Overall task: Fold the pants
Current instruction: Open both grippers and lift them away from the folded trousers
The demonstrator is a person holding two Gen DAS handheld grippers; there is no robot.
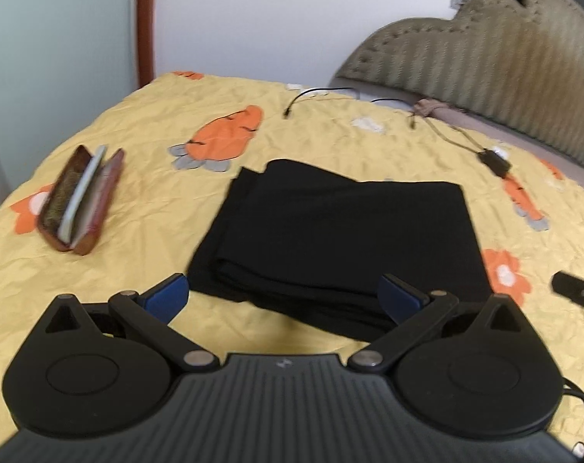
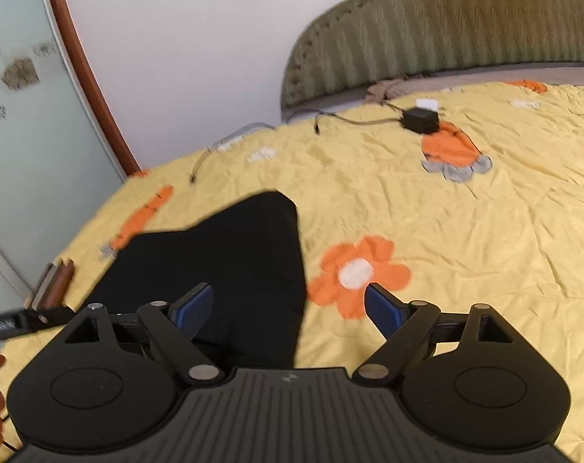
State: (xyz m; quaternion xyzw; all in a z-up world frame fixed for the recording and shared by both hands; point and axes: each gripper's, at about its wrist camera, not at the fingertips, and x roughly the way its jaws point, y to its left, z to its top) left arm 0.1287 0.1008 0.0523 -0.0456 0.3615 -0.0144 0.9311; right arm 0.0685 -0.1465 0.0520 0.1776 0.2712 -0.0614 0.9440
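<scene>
Both my left tongs [image 1: 284, 301] and right tongs [image 2: 288, 308] hang spread and empty just above the pants [image 1: 330, 239], which lie on the bed [image 1: 137, 270] as a neat layered rectangle; folding looks essentially finished, phone case [image 1: 80, 196] and cables [image 1: 496, 162] beyond.

Folded black matt cloth pants [image 1: 330, 231] lie on the crinkled yellow quilted bedspread [image 1: 137, 270] w/ orange flower appliqués, slight sheen. Left of pants: brown glossy leather-look case [image 1: 81, 198]. Beyond pants: olive ribbed, tufted fabric headboard [image 1: 485, 58]; black matt plastic adapter box [image 2: 421, 120] w/ thin cable. Left gripper [image 1: 284, 297]: matt black ribbed plastic, blue rubbery pads, brushed metal pins.
</scene>
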